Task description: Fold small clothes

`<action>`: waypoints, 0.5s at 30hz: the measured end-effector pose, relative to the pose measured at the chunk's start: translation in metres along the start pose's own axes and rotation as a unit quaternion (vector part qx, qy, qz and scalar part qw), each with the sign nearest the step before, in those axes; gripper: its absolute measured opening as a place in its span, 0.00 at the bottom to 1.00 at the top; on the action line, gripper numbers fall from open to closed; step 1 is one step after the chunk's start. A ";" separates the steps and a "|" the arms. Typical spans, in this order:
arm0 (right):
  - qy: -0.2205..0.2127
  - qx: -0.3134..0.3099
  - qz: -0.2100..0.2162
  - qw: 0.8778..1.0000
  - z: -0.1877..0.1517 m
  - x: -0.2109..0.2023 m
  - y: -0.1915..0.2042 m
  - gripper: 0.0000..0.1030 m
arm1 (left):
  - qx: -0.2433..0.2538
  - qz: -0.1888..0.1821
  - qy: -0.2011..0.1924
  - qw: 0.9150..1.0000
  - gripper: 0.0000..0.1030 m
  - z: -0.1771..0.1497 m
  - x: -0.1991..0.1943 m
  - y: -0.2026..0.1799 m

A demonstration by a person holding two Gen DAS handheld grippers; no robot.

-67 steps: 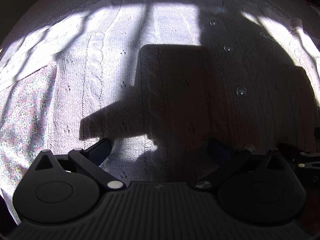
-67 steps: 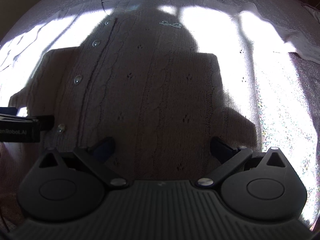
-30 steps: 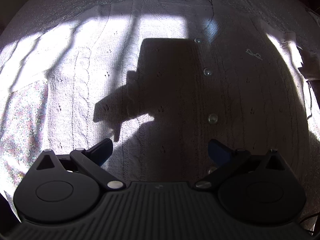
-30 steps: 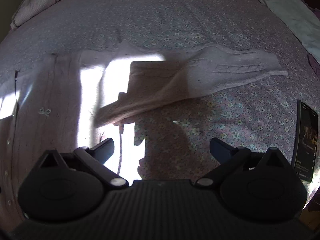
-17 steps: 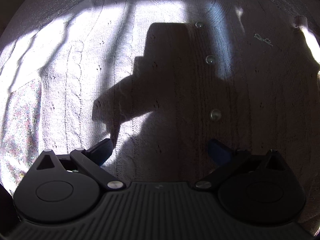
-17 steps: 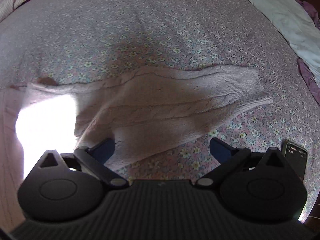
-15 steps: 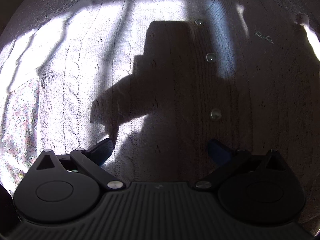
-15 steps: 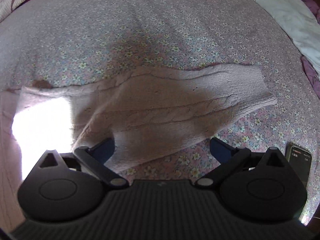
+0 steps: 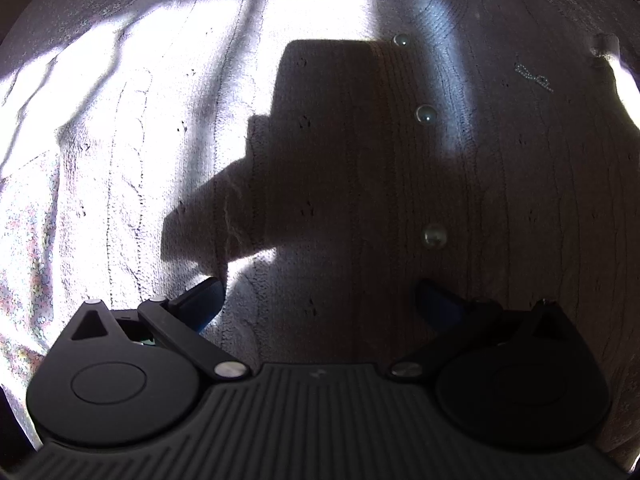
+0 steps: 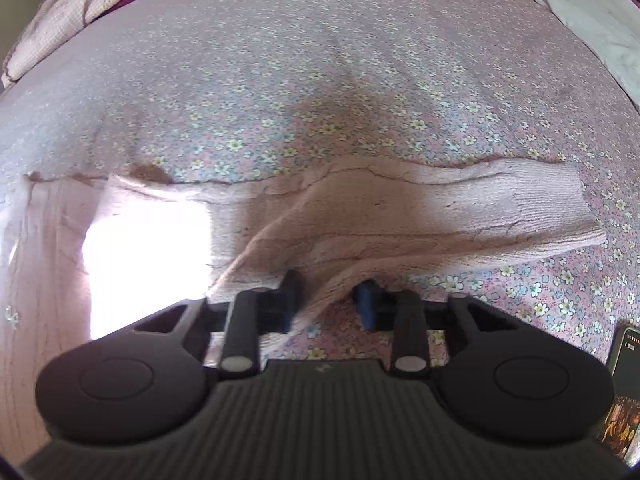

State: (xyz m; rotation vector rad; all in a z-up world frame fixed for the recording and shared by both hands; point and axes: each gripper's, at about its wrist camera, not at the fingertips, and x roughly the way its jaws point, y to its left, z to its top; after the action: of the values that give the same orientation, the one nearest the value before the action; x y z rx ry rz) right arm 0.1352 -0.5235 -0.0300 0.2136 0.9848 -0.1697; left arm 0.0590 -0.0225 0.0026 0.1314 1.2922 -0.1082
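A pale pink cable-knit cardigan (image 9: 360, 160) lies flat on the bed, its row of round buttons (image 9: 426, 113) running down the right half of the left wrist view. My left gripper (image 9: 320, 300) hovers open just above the cardigan body, nothing between its fingers, and casts a dark shadow on the knit. In the right wrist view the cardigan's sleeve (image 10: 460, 216) stretches out to the right over the sheet. My right gripper (image 10: 329, 300) is closing on the sleeve's near edge, and the knit is bunched and pinched between its pads.
The flowered pink bedsheet (image 10: 320, 80) spreads all around the sleeve. A phone (image 10: 624, 348) lies at the right edge near my right gripper. A white pillow (image 10: 592, 12) sits at the far right and a crumpled pink blanket (image 10: 80, 0) at the far left.
The right gripper swung from the cardigan body out to the sleeve, then its wide-open jaws came together on the sleeve's near edge. The left gripper stayed open over the body.
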 end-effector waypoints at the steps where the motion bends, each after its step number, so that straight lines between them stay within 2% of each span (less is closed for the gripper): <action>1: 0.000 -0.003 -0.004 1.000 0.000 -0.002 0.004 0.15 | 0.000 -0.001 -0.001 1.000 1.00 -0.001 0.000 0.001; 5: -0.018 -0.029 -0.026 0.999 -0.003 -0.011 0.018 0.10 | 0.006 -0.002 -0.012 1.000 1.00 -0.010 0.005 0.000; 15: -0.081 -0.016 0.008 0.997 -0.001 -0.072 0.044 0.09 | 0.016 -0.005 -0.028 0.999 1.00 -0.021 -0.007 -0.004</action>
State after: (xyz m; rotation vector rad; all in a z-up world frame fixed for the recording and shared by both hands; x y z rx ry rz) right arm 0.1056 -0.4775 0.0346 0.1761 0.8248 -0.1547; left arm 0.0370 -0.0230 0.0032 0.1475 1.2359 -0.1407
